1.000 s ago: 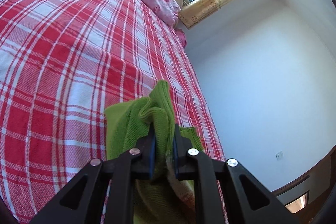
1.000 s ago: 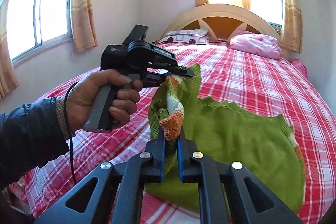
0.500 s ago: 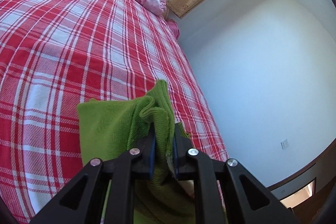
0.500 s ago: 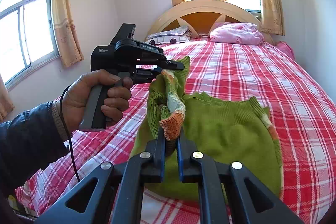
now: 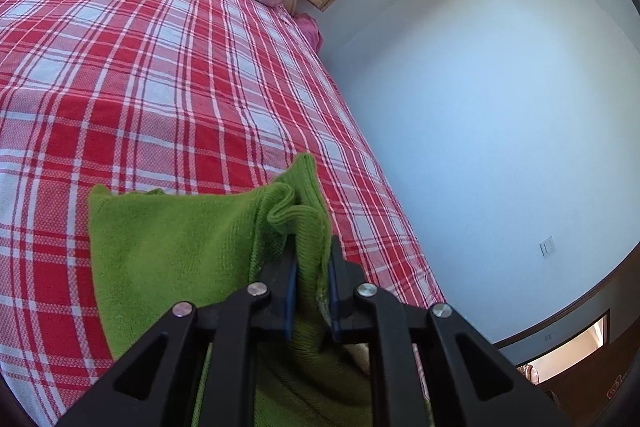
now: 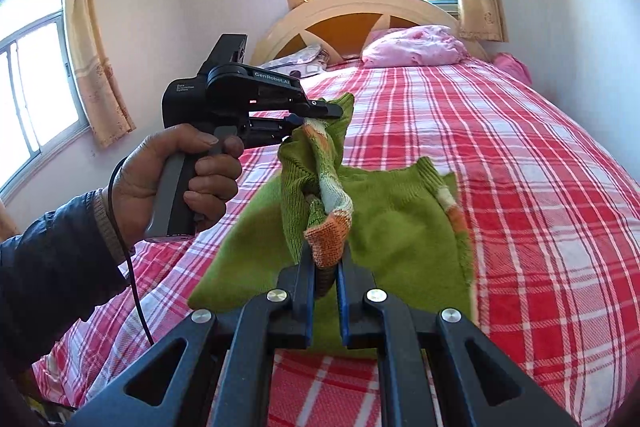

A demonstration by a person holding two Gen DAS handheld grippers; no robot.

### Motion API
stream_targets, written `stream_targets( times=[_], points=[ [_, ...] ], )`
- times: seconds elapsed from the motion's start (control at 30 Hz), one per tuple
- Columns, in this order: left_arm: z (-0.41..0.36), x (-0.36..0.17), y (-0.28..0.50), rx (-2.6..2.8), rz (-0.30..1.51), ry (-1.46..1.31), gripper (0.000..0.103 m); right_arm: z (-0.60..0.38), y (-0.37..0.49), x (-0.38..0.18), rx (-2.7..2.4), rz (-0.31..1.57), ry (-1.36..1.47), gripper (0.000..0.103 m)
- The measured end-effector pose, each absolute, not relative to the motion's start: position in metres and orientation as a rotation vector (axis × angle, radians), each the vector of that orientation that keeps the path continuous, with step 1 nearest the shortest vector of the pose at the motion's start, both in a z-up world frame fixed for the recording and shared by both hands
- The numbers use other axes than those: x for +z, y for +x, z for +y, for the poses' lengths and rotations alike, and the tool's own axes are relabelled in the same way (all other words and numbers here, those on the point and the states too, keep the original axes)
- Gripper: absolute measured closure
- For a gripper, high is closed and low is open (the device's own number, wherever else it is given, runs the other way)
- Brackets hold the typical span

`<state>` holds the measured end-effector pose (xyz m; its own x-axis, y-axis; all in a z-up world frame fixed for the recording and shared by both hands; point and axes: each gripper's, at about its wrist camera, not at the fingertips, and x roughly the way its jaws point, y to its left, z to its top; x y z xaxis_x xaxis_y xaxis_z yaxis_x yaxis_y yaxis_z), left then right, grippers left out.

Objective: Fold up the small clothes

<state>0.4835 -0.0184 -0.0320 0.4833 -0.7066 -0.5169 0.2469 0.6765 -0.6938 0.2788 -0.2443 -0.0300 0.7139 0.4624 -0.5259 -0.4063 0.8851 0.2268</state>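
We see one small green sweater [image 6: 404,227], a ribbed knit with orange and white bands at its cuff and along one edge. Its lower part lies flat on the bed [image 6: 540,187], which is covered by a woven red-and-white checked sheet; its upper edge is lifted and bunched into soft folds.

We hold two claws, both black with blue pads. The left claw [image 5: 311,279] is clamped on a gathered green fold, with the knit rising above its tips and spreading out to the left over the sheet. In the right wrist view that same claw [image 6: 316,113] is gripped by a bare hand [image 6: 176,183] at a grey handle and pinches the top corner of the sweater.

The right claw [image 6: 325,275] is closed on the orange-and-white cuff, which stands just above its tips; the flat green body lies beyond and to the right.

At the head of the bed stands one curved cream and orange headboard [image 6: 360,15], with one crumpled pink pillow [image 6: 416,45] and one patterned pillow [image 6: 296,59] beside it.
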Motion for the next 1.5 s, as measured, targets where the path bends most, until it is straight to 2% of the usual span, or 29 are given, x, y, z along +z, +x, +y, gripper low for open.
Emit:
stream_targets(
  times=[0.77,0.87,0.9,0.93,1.0,1.03,1.07,1.17,1.23,1.4,1.43,1.47,1.5],
  points=[
    [-0.117,-0.058,0.502,-0.637,0.991,-0.402,0.090,-0.321,0.295,-0.091,0.388,0.789,0.315,0.094],
    [-0.117,-0.044,0.492,-0.644,0.936,-0.365,0.090,-0.326,0.293,-0.094,0.393,0.792,0.330,0.093],
    [-0.116,-0.037,0.486,-0.651,0.913,-0.347,0.088,-0.328,0.292,-0.093,0.396,0.788,0.338,0.086],
    [-0.113,-0.029,0.479,-0.646,0.884,-0.321,0.085,-0.330,0.291,-0.091,0.379,0.783,0.334,0.073],
    [-0.102,-0.016,0.462,-0.637,0.831,-0.271,0.070,-0.333,0.287,-0.080,0.330,0.739,0.292,0.061],
    [-0.094,-0.012,0.451,-0.610,0.813,-0.230,0.063,-0.335,0.284,-0.070,0.323,0.699,0.281,0.061],
    [-0.088,-0.012,0.444,-0.580,0.798,-0.193,0.051,-0.336,0.285,-0.062,0.326,0.673,0.279,0.061],
    [-0.062,-0.017,0.416,-0.510,0.756,-0.118,0.045,-0.328,0.302,-0.043,0.380,0.657,0.292,0.061],
    [-0.048,-0.026,0.403,-0.465,0.743,-0.091,0.038,-0.316,0.326,-0.040,0.429,0.683,0.306,0.061],
    [-0.029,-0.055,0.382,-0.403,0.780,-0.106,0.020,-0.281,0.386,-0.057,0.406,0.810,0.238,0.061],
    [-0.028,-0.061,0.379,-0.408,0.795,-0.123,0.020,-0.278,0.394,-0.063,0.385,0.832,0.230,0.062],
    [-0.028,-0.066,0.375,-0.416,0.807,-0.135,0.020,-0.276,0.400,-0.070,0.377,0.856,0.227,0.065],
    [-0.029,-0.071,0.372,-0.420,0.816,-0.138,0.020,-0.275,0.405,-0.076,0.379,0.876,0.227,0.079]
  ],
)
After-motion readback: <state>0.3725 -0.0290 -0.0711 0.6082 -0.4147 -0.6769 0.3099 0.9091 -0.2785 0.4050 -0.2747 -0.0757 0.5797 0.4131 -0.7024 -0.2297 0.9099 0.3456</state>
